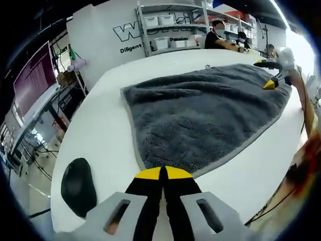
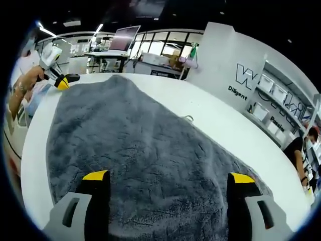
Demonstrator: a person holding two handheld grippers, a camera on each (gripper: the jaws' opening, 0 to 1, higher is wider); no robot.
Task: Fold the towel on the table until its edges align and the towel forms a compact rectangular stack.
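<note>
Ahead of the shut, empty left tongs (image 1: 163,175) and between the wide-open right tongs (image 2: 168,183), the grey towel (image 1: 205,118) on the desk (image 1: 105,135) looks soft, limp and thick, best pinched at corners.

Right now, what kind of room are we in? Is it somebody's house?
Probably not a house. It looks like a lab or workshop: metal shelves hold storage bins, a big wall sign has printed words, and there is a large screen. The grey towel lies on a white table.

White table (image 1: 105,130): grey towel (image 1: 200,110), blk pad (image 1: 77,186)
</note>
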